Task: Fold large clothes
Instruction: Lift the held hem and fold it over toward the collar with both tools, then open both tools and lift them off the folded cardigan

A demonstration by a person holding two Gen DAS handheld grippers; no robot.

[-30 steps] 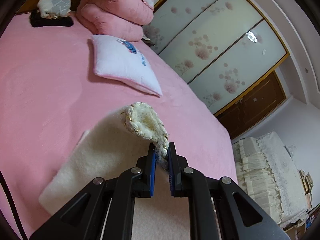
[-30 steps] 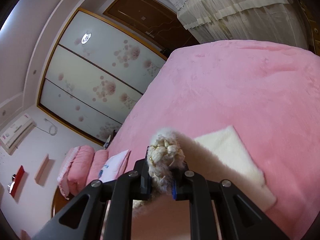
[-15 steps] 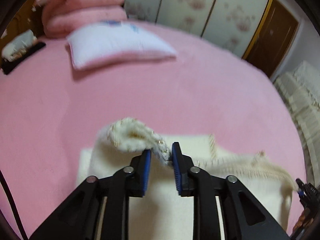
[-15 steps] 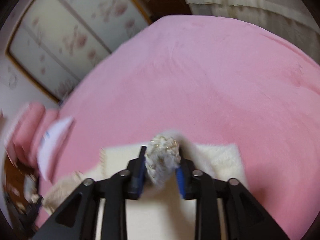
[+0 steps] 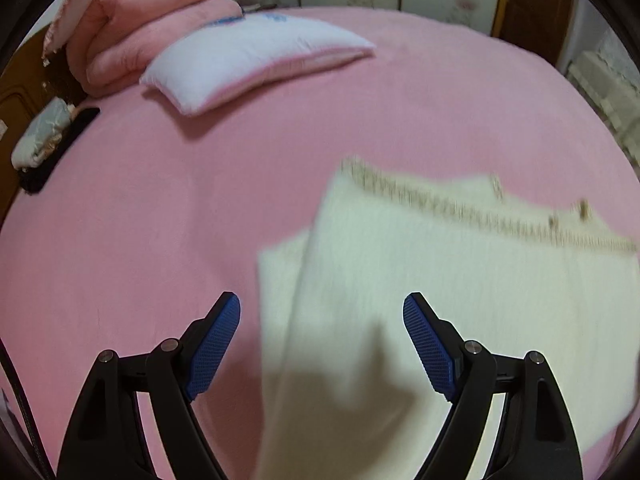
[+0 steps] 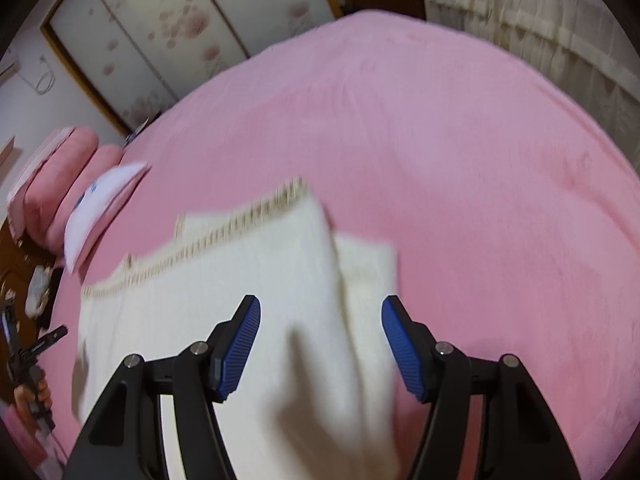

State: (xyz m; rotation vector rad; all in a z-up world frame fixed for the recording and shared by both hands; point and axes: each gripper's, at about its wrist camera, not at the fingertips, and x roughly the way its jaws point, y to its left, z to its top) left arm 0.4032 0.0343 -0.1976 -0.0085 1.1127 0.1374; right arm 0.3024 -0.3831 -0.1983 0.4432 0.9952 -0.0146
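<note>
A pink bedspread [image 5: 168, 216] covers the whole bed. At its far left a white pillow [image 5: 248, 60] with blue print lies flat on the spread, and just behind it sits a folded pink quilt [image 5: 136, 36], the two touching. Further left, at the bed's edge, a pale bundle [image 5: 40, 140] rests on something black [image 5: 60, 144]; what either one is I cannot tell. Beyond the bed runs a wardrobe [image 6: 160, 28] with pale sliding doors printed with pink flowers, framed in brown wood. On the far right hang cream curtains [image 6: 532, 20]. An air conditioner [image 6: 10, 68] sits high on the left wall.
</note>
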